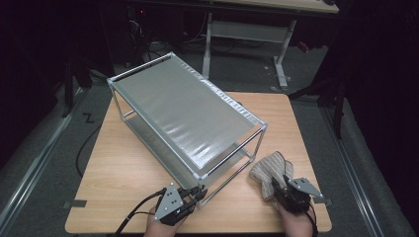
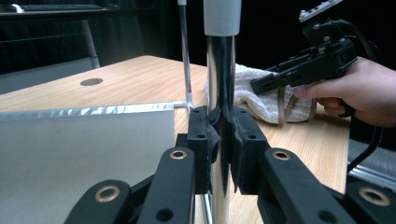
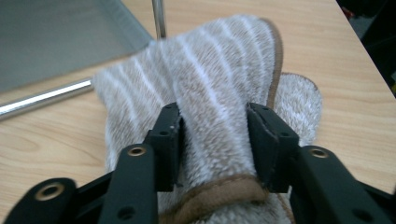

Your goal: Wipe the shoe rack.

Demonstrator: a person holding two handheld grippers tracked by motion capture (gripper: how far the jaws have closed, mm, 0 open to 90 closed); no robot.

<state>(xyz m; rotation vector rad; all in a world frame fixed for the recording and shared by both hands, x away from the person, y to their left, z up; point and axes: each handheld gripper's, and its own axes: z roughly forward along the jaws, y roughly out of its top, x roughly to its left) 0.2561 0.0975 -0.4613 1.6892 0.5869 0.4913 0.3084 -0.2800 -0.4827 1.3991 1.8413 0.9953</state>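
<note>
A metal rack [image 1: 183,111] with two grey fabric shelves stands slantwise on the wooden table [image 1: 123,173]. My left gripper [image 1: 197,193] is at the rack's near corner, shut on the chrome upright post [image 2: 221,70], with both pads tight against the tube. A beige striped towel [image 1: 267,168] lies crumpled to the right of the rack. My right gripper [image 1: 279,182] is at the towel's near end, and a raised fold of the towel [image 3: 210,70] fills the gap between its pads and touches both. The right gripper [image 2: 261,84] also shows beyond the post, held in a hand.
The rack's lower shelf [image 2: 84,154] and its low chrome rail [image 3: 44,100] lie close to both grippers. The table's right edge [image 1: 309,163] is near the towel. Another desk's white legs [image 1: 281,54] stand on the floor behind.
</note>
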